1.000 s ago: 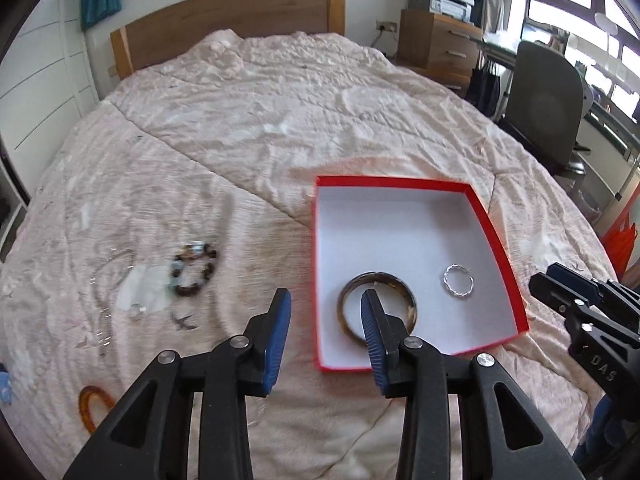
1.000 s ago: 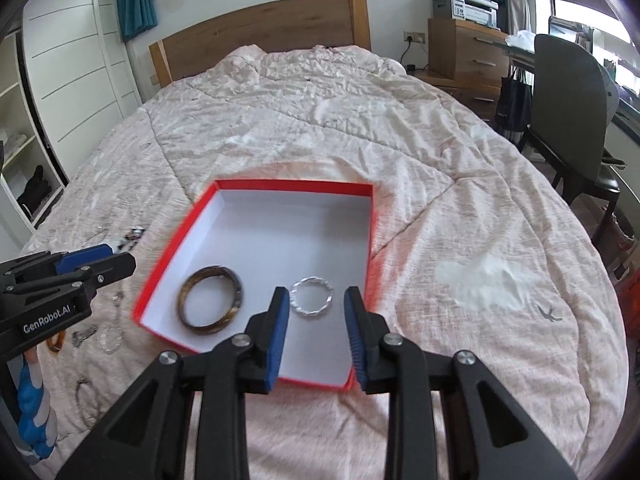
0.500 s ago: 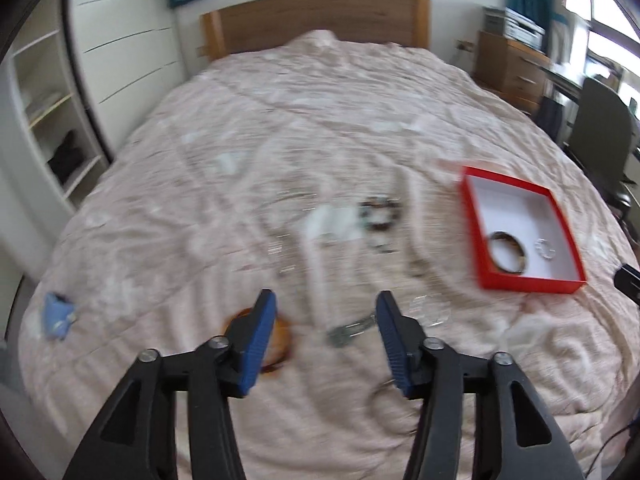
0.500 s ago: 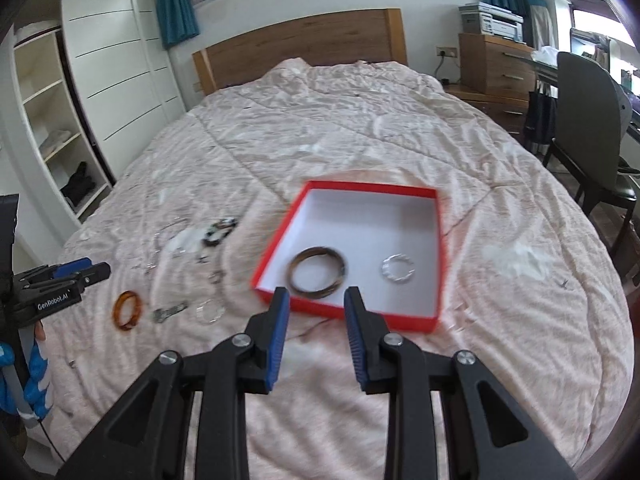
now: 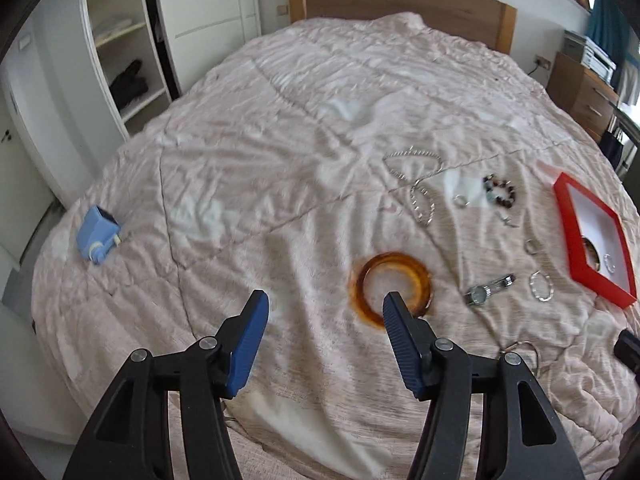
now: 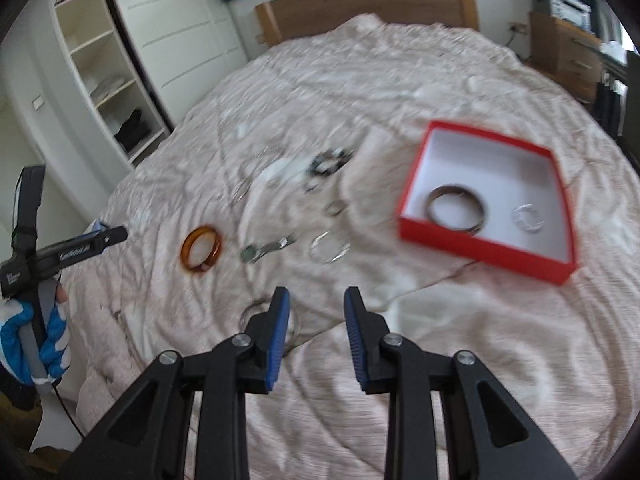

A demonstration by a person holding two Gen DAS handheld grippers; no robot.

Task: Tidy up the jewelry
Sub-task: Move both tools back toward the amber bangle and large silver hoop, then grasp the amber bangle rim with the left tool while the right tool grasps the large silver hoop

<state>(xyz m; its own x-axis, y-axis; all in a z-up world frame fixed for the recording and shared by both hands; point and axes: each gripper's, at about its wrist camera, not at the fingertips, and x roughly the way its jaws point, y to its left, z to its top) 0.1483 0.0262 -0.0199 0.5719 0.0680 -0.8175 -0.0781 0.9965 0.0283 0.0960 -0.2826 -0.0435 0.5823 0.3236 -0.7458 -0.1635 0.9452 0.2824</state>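
Amber resin catches the eye first: the amber bangle (image 5: 393, 289) lies flat on the bed (image 5: 304, 128), and the left gripper (image 5: 323, 322) now hangs just short of it, its blue fingers (image 5: 400, 340) spread wide and empty, the right one overlapping the ring's near edge in the left wrist view. A second ago this gripper sat over the red box (image 5: 592, 236), straddling the dark bangle inside; it has since swung away to the left, so the box has slid to the far right of its view and the loose pieces have come into sight, namely the wristwatch (image 5: 489, 289), a silver hoop (image 5: 541, 286), the beaded bracelet (image 5: 500, 192) and a chain necklace (image 5: 416, 184). That shift suggests the last drop is finished and the amber ring is probably the next pick, though nothing is gripped yet. The right gripper (image 6: 317, 322) has also pulled back from the box, where it had hovered close over the small silver ring (image 6: 529, 219); its fingers stand apart with nothing between them, above a thin wire hoop (image 6: 276, 320) on the quilt. In the right wrist view the box holds the dark bangle (image 6: 457, 209) and that silver ring, well apart, while most of the jewelry is yet to be gathered.
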